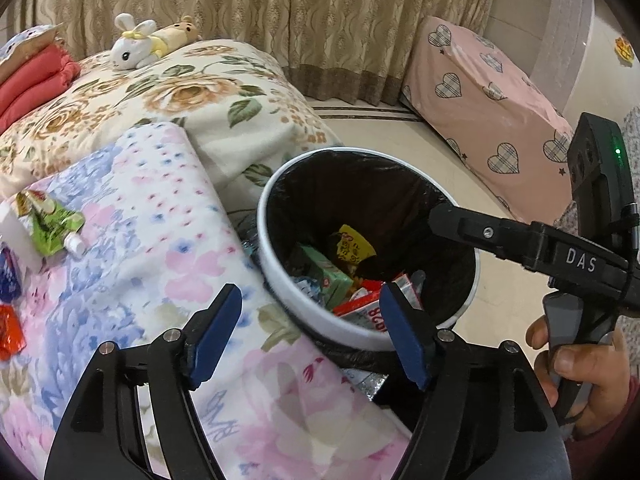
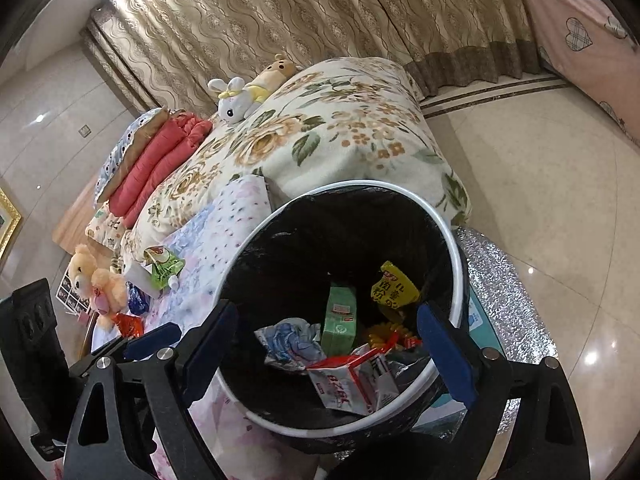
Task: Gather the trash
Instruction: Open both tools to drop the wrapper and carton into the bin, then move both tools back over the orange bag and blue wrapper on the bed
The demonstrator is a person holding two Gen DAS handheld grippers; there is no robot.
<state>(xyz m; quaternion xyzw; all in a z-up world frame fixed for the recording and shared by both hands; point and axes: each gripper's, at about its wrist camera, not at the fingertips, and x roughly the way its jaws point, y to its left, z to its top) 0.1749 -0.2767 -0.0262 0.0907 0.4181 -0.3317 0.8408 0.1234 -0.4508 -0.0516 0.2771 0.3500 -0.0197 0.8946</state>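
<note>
Low in the left wrist frame, my left gripper (image 1: 310,336) stands with its blue pads well apart and nothing between them; the left pad sits over the pastel flowered quilt (image 1: 132,240), the right pad over the near rim of the trash bin (image 1: 280,280). Just beyond that right pad, inside the black liner, lie a red-and-white wrapper (image 1: 360,306), a green carton (image 1: 326,278) and, further up, a yellow packet (image 1: 354,246). At the left edge of this frame, on the quilt and well apart from my pads, a green pouch (image 1: 50,222) and a red wrapper (image 1: 10,334) lie outside the bin.

Across the bottom of the right wrist frame, my right gripper (image 2: 326,354) is spread wide and holds nothing; the bin (image 2: 456,252) fills the gap between its pads, its mouth tilted towards the camera. From the left view this gripper's finger reaches in from the right over the bin's far rim, and my hand (image 1: 580,364) shows on its handle at lower right. Beyond, a plush rabbit (image 1: 134,42) lies on the flowered blanket (image 1: 192,92) at upper left.
</note>
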